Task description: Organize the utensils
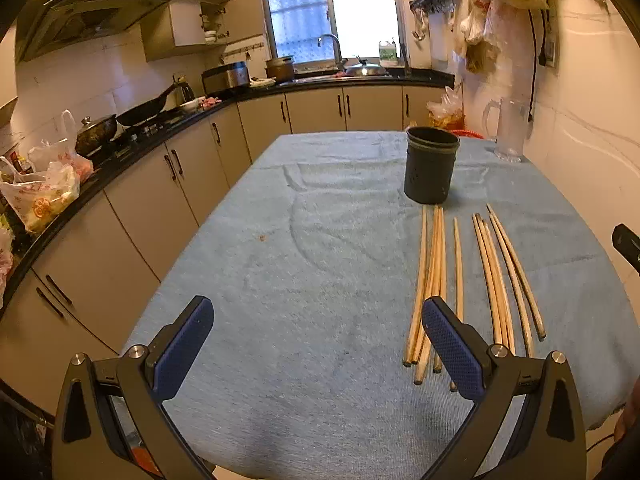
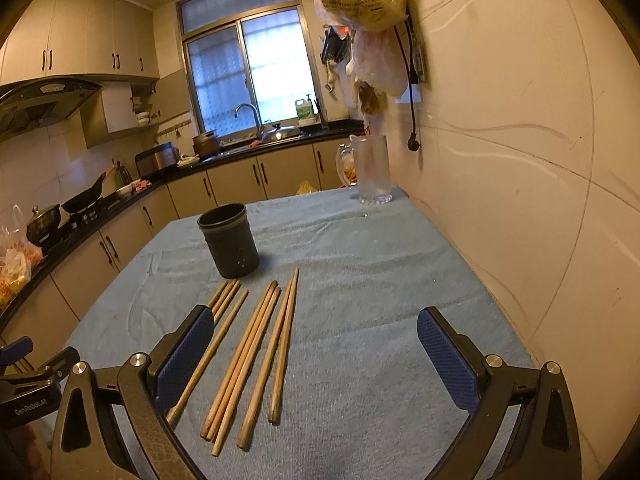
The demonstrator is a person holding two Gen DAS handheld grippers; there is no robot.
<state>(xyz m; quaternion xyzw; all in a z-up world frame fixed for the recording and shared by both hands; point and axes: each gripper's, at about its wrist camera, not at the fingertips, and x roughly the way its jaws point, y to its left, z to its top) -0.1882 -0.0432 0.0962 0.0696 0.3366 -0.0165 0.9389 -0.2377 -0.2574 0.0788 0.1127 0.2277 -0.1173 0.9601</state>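
Hidden or cut off: we cannot see the hands holding either tool; only a dark sliver of the right gripper shows at the far right edge of the left view. The near ends of some chopsticks sit behind the left gripper's right finger, and in the right view one pad covers part of a stick. We cannot see inside the cup.

Left jaws: spread wide, holding nothing, above bare cloth with the sticks just to the right.

Right jaws: the right gripper is also spread wide and empty, with most of the chopsticks lying between and below its fingers.

Chopsticks: about ten pale wooden sticks, thin and round, lying roughly parallel in loose groups on the cloth, their far tips near the cup's base.

Cup: dark, matte, cylindrical, upright, open-topped, with small holes low on its side.

Pads: blue, finely dimpled, on black arms with silver bolts.

Surface: a table under a light blue cloth, nappy like a towel and slightly wrinkled.

Jug: clear glass with a handle, standing at the far corner by the wall.

Room: a kitchen with beige cabinets, a black counter holding pans and plastic bags, a sink below a bright window, and bags hung on the wall.
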